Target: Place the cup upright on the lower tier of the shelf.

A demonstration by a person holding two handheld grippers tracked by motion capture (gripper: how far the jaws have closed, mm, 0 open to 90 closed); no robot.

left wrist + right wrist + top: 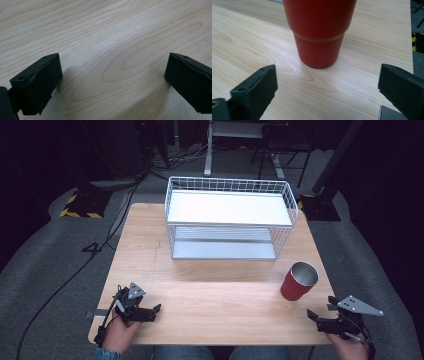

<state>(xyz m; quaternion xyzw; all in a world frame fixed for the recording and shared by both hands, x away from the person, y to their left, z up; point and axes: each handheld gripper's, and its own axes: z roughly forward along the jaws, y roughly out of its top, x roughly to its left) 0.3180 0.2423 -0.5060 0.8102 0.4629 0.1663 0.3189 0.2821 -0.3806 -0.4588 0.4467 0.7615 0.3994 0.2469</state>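
Observation:
A red cup (pixel 299 281) with a shiny metal inside stands upright near the table's right edge. In the right gripper view the red cup (pixel 319 32) rises just ahead of the jaws, which stand wide apart and touch nothing. My right gripper (pixel 320 308) (pixel 327 92) is open at the front right corner, a short way in front of the cup. My left gripper (pixel 152 312) (pixel 112 82) is open at the front left, low over bare wood, with nothing between its jaws.
A white wire basket (pixel 230 185) with two shelves stands at the back middle of the wooden table (pixel 220 305). Grey carpet, cables and stand legs lie beyond the table. A yellow-black striped base (pixel 80 212) sits on the floor at far left.

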